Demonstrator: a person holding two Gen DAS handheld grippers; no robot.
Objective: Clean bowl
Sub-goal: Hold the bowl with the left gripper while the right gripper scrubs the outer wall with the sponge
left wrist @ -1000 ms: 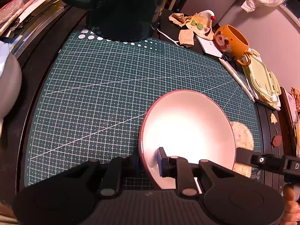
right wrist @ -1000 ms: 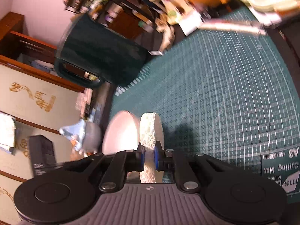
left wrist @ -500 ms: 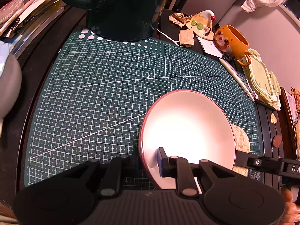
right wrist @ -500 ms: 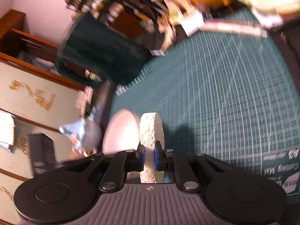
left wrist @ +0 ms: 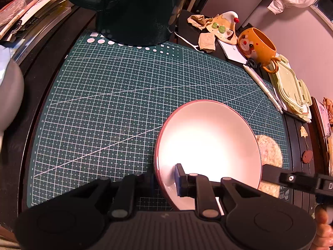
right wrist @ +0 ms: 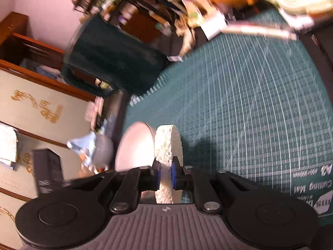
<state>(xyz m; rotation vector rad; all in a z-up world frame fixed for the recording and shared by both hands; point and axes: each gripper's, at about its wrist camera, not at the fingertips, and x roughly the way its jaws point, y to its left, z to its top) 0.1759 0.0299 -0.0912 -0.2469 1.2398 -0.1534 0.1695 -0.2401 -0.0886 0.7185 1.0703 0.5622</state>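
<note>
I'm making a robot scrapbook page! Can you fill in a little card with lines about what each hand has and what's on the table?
left gripper: fingers clamped on the rim of the bowl, holding it tilted
right gripper: fingers shut on the sponge
sponge position: at the outside of the bowl, on its right side in the left wrist view; contact unclear
surface: green cutting mat
behind the mat: dark green pitcher
right edge: orange mug, pale green lid, white pen
</note>
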